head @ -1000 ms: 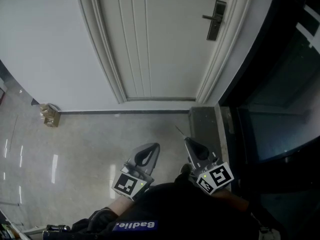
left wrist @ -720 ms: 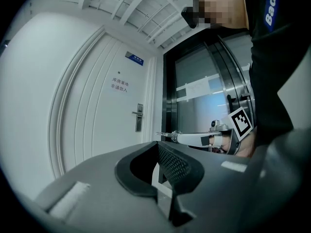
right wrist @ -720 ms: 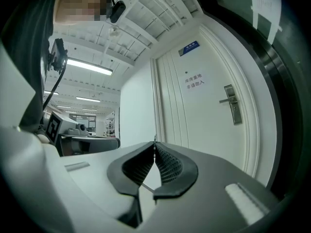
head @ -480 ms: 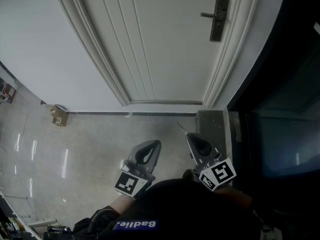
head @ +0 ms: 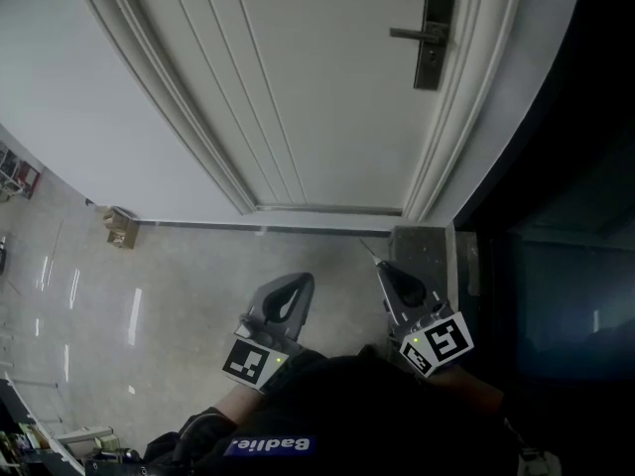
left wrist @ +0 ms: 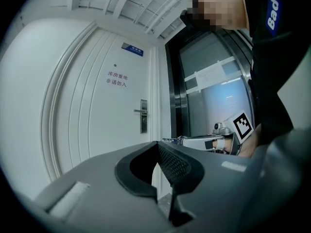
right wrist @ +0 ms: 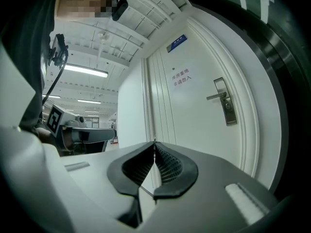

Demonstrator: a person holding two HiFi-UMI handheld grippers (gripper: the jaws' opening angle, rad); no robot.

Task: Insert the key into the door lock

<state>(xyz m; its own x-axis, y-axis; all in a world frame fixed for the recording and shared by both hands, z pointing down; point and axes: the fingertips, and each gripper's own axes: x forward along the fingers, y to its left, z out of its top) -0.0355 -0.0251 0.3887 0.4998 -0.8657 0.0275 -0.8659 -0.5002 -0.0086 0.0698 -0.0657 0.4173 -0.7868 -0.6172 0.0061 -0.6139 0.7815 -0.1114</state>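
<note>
As the right tool pinches it, the key juts ahead.

You have two grippers, the left gripper and the right gripper, and one key. You face one door with one lock plate, one handle and two signs, a blue sign and a red notice. Far left on the floor lies one small brown object.
</note>
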